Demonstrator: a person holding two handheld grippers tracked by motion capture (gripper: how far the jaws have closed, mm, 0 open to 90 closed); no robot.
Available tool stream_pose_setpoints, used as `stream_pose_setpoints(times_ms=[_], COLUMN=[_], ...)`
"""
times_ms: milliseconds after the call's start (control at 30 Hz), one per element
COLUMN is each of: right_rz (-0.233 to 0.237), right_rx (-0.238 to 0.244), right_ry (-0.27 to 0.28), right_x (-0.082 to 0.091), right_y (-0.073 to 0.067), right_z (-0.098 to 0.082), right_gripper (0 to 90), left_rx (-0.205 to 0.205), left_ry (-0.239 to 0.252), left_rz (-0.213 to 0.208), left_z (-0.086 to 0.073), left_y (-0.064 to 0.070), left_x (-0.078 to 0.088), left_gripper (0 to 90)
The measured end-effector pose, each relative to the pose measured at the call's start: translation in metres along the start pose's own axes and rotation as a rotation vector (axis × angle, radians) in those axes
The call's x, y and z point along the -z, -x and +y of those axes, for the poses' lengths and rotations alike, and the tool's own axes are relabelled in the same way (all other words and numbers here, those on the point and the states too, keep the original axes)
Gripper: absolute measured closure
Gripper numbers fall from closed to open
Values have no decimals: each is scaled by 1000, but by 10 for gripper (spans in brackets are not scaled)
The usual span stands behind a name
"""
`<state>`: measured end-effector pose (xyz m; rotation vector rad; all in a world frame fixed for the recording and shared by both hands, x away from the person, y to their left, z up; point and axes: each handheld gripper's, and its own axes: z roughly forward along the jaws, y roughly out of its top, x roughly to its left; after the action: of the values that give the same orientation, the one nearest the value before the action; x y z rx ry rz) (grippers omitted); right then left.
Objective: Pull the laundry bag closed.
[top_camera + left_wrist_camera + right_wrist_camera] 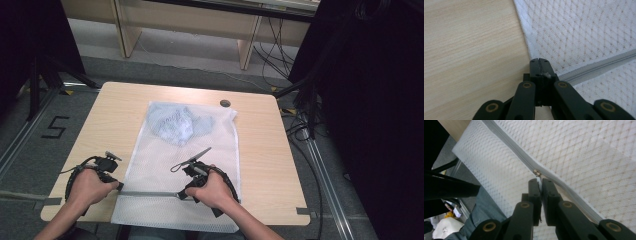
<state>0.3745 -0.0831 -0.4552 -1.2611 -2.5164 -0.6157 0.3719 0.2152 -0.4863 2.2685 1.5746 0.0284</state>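
A white mesh bag (210, 145) lies flat on the table with a light blue garment (175, 125) inside its far end. A grey zipper (150, 193) runs across the bag near the front edge. My left gripper (120, 186) is at the bag's left edge, by the zipper's end. In the left gripper view it (539, 60) is shut on the bag's edge beside the zipper (596, 67). My right gripper (181, 194) sits farther right along the zipper. In the right gripper view it (539, 180) is shut on the white pull tab just below the brass slider (537, 172).
The wooden table (260, 150) has a small round cap (225, 103) near its far edge. The bag's front end hangs over the table's near edge. A trouser leg (481, 207) is below it. Black stands and cables (300, 125) flank the table.
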Motion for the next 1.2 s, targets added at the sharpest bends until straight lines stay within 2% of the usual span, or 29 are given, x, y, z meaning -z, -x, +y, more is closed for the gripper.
stream_pose_setpoints(times_ms=[133, 167, 467, 567, 600, 633, 700, 900, 933, 967, 1000, 1067, 1133, 1167, 1200], right_rz=[-6, 1, -2, 0, 0, 12, 16, 7, 10, -2, 5, 10, 11, 5, -1], right_rx=[16, 1, 0, -25, -25, -4, -20, -6, -25, -11, -8, -21, -26, -12, -23], right_ry=[3, 12, 6, 6, 6, 4, 20, 9, 6, 5, 11, 27, 24, 10, 14], right_x=[0, 0, 3, 6, 6, 6, 5, 6, 7, 8, 8, 7, 8, 9, 10], right_y=[3, 3, 6, 7, 7, 10, 10, 11, 11, 12, 13, 14, 14, 15, 15], right_z=[-1, -2, -3, -5, -5, -5, -7, -7, -8, -8, -8, -9, -10, -9, -10], right_gripper=[869, 869, 869, 869, 869, 869, 869, 869, 869, 869, 869, 869, 869, 869, 869], left_rx=[-1, -1, -1, -1, -1, 0, -1, 1, 0, 0, -1, 0, 0, 0, 0], left_ry=[0, 0, 0, -1, -1, -1, -1, 1, 0, 0, 0, 0, 0, 0, 0], left_rz=[0, -1, -2, -1, -1, -2, -2, -1, -1, -1, -1, -1, -1, -1, -1], left_z=[0, 0, 0, 0, 0, 0, 0, 0, 0, 0, 0, 0, 0, 0, 0], left_y=[0, 0, 0, 0, 0, 0, -1, 0, 0, 0, 0, 0, 0, 0, 0], left_x=[0, 0, 0, 0, 0, 0, 0, 0, 0, 0, 0, 0, 0, 0, 0], left_gripper=[898, 898, 898, 898, 898, 899, 898, 898, 898, 898, 898, 898, 898, 898, 898])
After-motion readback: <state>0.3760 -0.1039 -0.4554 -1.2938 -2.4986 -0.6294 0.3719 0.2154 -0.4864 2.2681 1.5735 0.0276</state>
